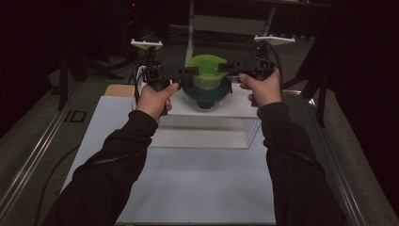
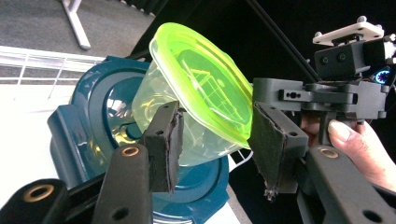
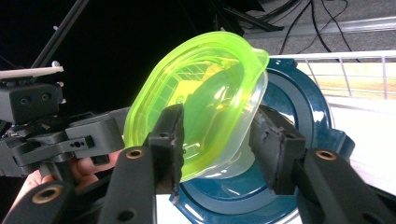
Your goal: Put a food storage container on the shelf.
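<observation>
A: What am I working on?
B: I see a white table [image 1: 188,188] in a dark room, a clear box [image 1: 207,129] on it.
A: And the small clear plastic tub with its lime-green lid [image 1: 207,70]?
B: It sits on the teal-lidded bowl [image 1: 207,96]. My left gripper [image 2: 215,135] and right gripper [image 3: 219,135] straddle it from opposite sides, jaws half-wide; I can't tell whether the pads press

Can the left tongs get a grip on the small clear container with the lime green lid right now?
Probably yes. The small clear container with the lime green lid already sits between the left tongs, atop the dark teal lidded bowl, with nothing between. The pads look slightly apart from it.
</observation>
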The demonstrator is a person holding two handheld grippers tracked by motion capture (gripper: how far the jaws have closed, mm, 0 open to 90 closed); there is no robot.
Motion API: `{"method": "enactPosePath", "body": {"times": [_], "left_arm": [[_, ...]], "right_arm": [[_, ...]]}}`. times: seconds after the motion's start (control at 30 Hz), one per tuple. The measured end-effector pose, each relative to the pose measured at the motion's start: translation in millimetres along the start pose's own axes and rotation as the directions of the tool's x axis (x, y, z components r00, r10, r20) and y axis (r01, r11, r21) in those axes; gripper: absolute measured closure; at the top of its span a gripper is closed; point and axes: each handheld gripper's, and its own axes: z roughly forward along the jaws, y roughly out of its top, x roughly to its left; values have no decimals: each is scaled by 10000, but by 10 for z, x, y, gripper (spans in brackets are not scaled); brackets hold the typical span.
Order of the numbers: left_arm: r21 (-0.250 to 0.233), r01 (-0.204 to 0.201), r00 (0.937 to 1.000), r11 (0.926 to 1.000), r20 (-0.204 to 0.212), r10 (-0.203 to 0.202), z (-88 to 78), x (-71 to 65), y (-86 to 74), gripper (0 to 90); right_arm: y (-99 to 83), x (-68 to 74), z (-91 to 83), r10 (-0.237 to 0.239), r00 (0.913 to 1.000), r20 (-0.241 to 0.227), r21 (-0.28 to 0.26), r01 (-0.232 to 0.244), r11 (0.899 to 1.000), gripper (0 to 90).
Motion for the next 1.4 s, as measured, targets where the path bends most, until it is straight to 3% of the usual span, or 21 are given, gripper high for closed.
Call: {"method": "enactPosePath", "body": {"times": [0.2,0.4,0.5,0.53,0.57,0.63,0.73,0.77,1.0,1.13,1.33,1.4], "left_arm": [[-34,-90,10000,10000,25,90,-68,4,-23,506],[-34,-427,9990,9991,-151,426,-143,-17,-65,469],[-236,-1268,9914,9916,-345,1260,-291,-60,-173,412],[-221,-1387,9902,9901,-217,1382,-308,-61,-185,383],[-240,-1588,9870,9870,212,1593,-339,-60,-209,349],[-301,-1846,9818,9823,390,1857,-404,-79,-259,306],[-410,-1956,9776,9798,706,1981,-459,-95,-312,279],[-398,-2170,9725,9753,776,2196,-481,-109,-335,266],[-743,-2593,9553,9629,1268,2670,-557,-134,-551,147],[-576,-3068,9432,9500,1152,3116,-585,-138,-707,139],[-395,-3388,9324,9400,1195,3411,-617,-157,-896,115],[-362,-3610,9239,9319,1219,3627,-628,-173,-957,110]], "right_arm": [[0,-20,-50,44,10000,16,-141,-44,9999,465],[-47,5,-125,-275,9993,253,-126,278,9995,420],[-137,40,-193,-653,9966,497,-279,667,9974,374],[-182,50,-230,-741,9962,465,-434,761,9962,370],[-196,53,-240,-759,9962,421,-469,778,9959,366],[-248,67,-270,-911,9951,386,-470,929,9946,350],[-327,86,-316,-1090,9936,302,-566,1106,9923,309],[-343,89,-328,-1112,9934,265,-599,1126,9918,305],[-531,106,-419,-1582,9874,62,-731,1583,9847,252],[-670,93,-452,-1874,9821,-161,-826,1855,9792,216],[-903,64,-426,-2263,9738,-209,-806,2240,9713,216],[-984,49,-402,-2396,9704,-292,-698,2371,9690,220]]}}
